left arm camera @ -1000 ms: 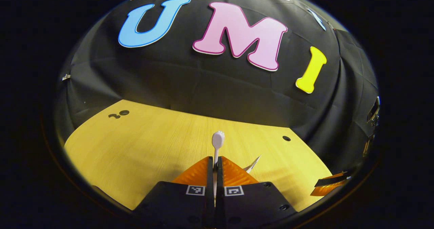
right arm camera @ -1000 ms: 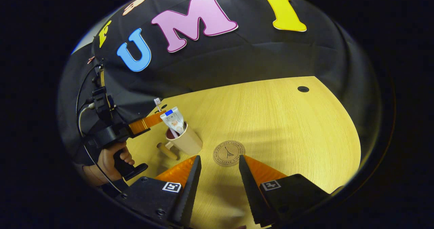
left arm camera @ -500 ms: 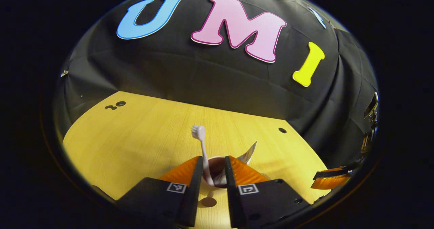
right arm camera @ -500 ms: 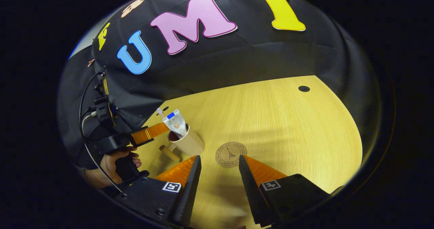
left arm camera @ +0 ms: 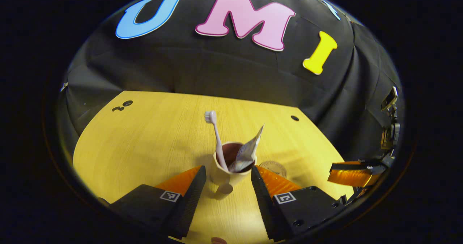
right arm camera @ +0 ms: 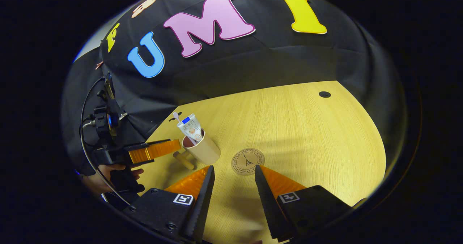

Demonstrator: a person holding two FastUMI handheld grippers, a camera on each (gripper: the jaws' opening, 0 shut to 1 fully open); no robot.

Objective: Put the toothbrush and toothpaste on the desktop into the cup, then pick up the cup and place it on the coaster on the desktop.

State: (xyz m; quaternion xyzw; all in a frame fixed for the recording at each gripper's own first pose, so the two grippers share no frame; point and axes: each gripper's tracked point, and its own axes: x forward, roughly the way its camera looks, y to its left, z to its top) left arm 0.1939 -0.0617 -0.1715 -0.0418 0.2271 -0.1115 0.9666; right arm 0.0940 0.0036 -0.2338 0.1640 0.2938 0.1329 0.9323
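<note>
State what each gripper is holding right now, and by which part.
Nothing is held. The left gripper is open, its fingers either side of the cup without touching; the right gripper is open over the bare table.

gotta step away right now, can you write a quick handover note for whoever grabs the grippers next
Left gripper: open, holding nothing, with the cup standing on the desktop just ahead of its fingers.
Right gripper: open, holding nothing, over the desktop just short of the coaster.
Toothbrush and toothpaste both stand in the cup, leaning on its rim.
Done: both items are in the cup.
Left: grasp the cup, probably by its handle, lift it and set it on the coaster beside it.
</note>
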